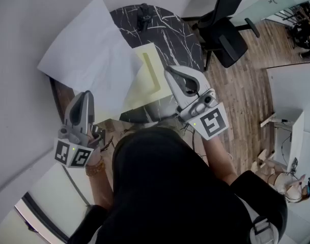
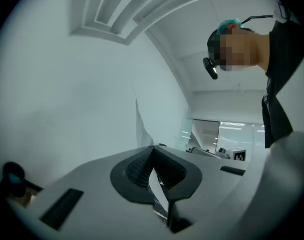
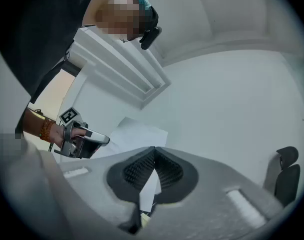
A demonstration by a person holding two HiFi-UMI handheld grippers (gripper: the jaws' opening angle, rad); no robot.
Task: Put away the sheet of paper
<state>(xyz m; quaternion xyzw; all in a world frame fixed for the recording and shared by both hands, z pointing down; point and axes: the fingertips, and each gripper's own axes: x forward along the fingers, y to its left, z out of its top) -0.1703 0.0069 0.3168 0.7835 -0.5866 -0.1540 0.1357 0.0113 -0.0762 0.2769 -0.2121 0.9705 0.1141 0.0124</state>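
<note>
Left gripper [image 1: 86, 94] near left: jaws closed, tips pinching near edge of sheet of paper [image 1: 88, 55]. Sheet spreads over left part of dark marble table [image 1: 170, 32], overhangs table's left rim, right edge laps pale yellow folder [image 1: 147, 88]. Right gripper [image 1: 170, 71] over folder's right side: jaws pressed together, nothing between. Office chair [image 1: 226, 27] far right.

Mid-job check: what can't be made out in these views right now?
Right gripper: right gripper view shows jaws shut on a thin pale sliver; sheet of paper or yellow folder, cannot tell.
Left gripper: shut on the sheet; its own jaws hide how deep, left gripper view.
Table: head view, mostly covered by sheet and folder.
Dark item at the table's far edge: too small to identify.
</note>
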